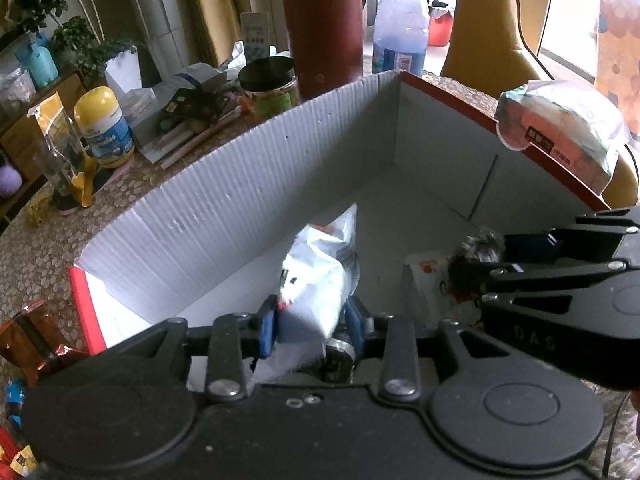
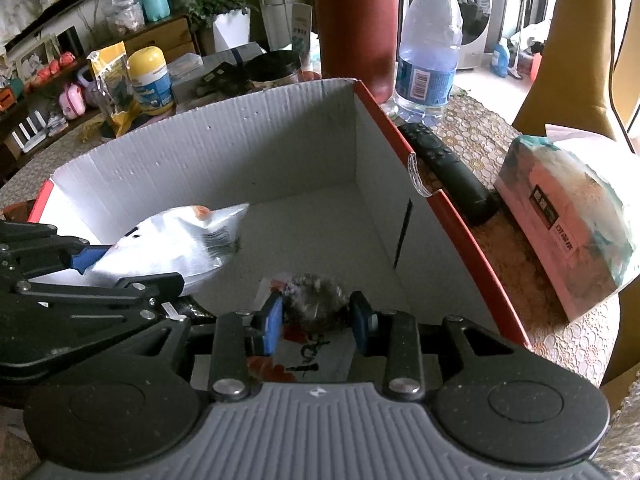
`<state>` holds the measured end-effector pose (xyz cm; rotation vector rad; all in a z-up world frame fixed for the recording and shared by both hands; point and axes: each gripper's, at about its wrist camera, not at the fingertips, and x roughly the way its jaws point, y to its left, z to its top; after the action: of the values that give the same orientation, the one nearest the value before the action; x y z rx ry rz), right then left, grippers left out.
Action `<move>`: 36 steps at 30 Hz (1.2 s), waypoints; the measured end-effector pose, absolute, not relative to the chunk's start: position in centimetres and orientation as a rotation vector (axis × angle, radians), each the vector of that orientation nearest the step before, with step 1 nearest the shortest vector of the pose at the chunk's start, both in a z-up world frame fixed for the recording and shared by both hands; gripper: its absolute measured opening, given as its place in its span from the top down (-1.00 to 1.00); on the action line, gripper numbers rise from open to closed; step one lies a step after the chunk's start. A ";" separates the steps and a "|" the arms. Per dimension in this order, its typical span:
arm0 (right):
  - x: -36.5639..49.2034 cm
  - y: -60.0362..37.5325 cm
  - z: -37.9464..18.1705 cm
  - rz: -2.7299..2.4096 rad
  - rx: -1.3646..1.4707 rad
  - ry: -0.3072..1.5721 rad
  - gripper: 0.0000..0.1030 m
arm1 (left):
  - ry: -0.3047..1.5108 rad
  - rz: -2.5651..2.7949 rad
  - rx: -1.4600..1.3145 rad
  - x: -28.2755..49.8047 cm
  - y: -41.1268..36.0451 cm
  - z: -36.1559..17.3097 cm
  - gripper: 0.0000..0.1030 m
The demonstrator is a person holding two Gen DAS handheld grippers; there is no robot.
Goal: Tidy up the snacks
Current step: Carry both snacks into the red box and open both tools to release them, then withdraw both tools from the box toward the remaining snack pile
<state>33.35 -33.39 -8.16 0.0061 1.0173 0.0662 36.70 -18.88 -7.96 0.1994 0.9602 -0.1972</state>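
While both hand-held grippers reach into a white-lined cardboard box (image 2: 280, 152) with red outer walls, the snack sorting appears to be at its placing step. At left, the left gripper (image 1: 311, 322) is clenched on a white snack pouch (image 2: 176, 242), held over the box floor. To its right, the right gripper (image 2: 316, 320) grasps a fuzzy grey-brown snack (image 2: 316, 300) above a flat white packet with red print (image 2: 304, 354) lying at the near end of the box. Next, each jaw pair likely needs to ease apart so the items settle side by side. Right of the box, a remote control (image 2: 448, 168) and a tissue pack (image 2: 568, 216) sit on the table. The tissue pack's lettering and the yellow-lidded jar's (image 2: 150, 80) label are too blurred to read; the right gripper's body seems to read "DAS".
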 end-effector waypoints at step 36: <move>23.6 -31.3 0.3 0.122 0.023 0.845 -0.28 | 0.774 -0.181 0.097 26.6 -13.3 0.7 -0.43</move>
<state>23.63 -31.26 0.30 0.0227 0.8451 0.1219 26.62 -13.35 0.66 0.0967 0.7744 -0.1814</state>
